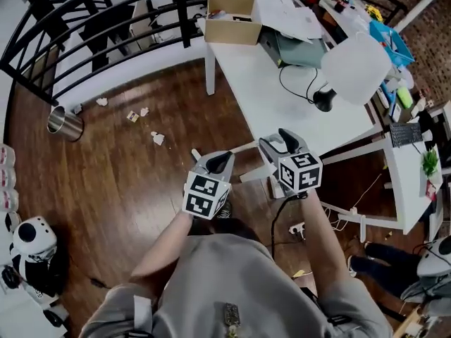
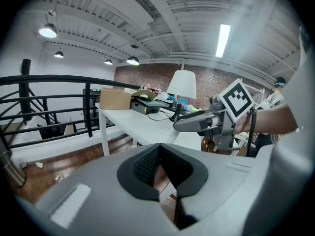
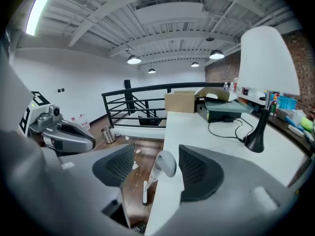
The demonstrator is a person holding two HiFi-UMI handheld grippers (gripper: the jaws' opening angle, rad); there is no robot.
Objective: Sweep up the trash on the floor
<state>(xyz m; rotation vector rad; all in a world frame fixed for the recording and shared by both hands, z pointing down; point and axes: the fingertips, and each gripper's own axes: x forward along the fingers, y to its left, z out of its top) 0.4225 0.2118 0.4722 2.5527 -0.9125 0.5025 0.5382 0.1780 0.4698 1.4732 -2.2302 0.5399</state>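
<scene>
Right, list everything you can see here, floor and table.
Table: one, white, ahead.
Box: one, brown, table's far end.
Lamp: one, white shade, black base, on the table.
Railing: one, black, far side.
Bin: one, metal, on the wood floor by the railing.
Trash scraps: about four, pale, on the floor between bin and table.
Handle: one, grey top, white shaft, at the table edge.
Left gripper: one, grey, shut, empty.
Right gripper: one, grey, open, jaws either side of the handle.
</scene>
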